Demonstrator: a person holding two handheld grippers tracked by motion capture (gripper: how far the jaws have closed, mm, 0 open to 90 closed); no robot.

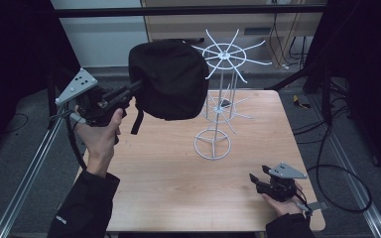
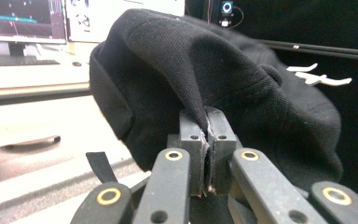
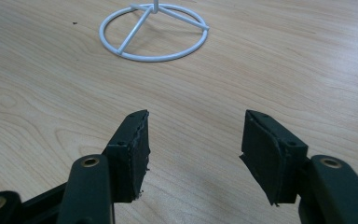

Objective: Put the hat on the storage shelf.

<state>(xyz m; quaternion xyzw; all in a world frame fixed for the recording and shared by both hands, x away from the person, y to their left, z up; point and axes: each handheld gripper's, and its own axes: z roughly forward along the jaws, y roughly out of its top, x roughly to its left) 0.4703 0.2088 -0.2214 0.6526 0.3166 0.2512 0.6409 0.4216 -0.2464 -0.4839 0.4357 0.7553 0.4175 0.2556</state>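
A black fabric cap [image 1: 168,79] with a dangling strap hangs in the air above the table's far left. My left gripper [image 1: 136,88] is shut on a fold of its cloth. In the left gripper view the cap [image 2: 242,79] bulges over the gripper [image 2: 206,119], whose pads pinch the fabric between them. Just right of the cap stands a white wire rack [image 1: 223,55] with spoked tiers and a ring base [image 1: 212,144]. My right gripper [image 1: 257,178] rests low at the table's near right corner. It stands open [image 3: 193,135] and holds nothing, facing the ring base [image 3: 154,32].
The wooden table [image 1: 168,188] lies bare in front of the rack. A metal rail [image 1: 27,173] runs along its left side, and cables [image 1: 342,173] loop on the floor to the right. A monitor [image 2: 23,18] and a desk appear behind the cap.
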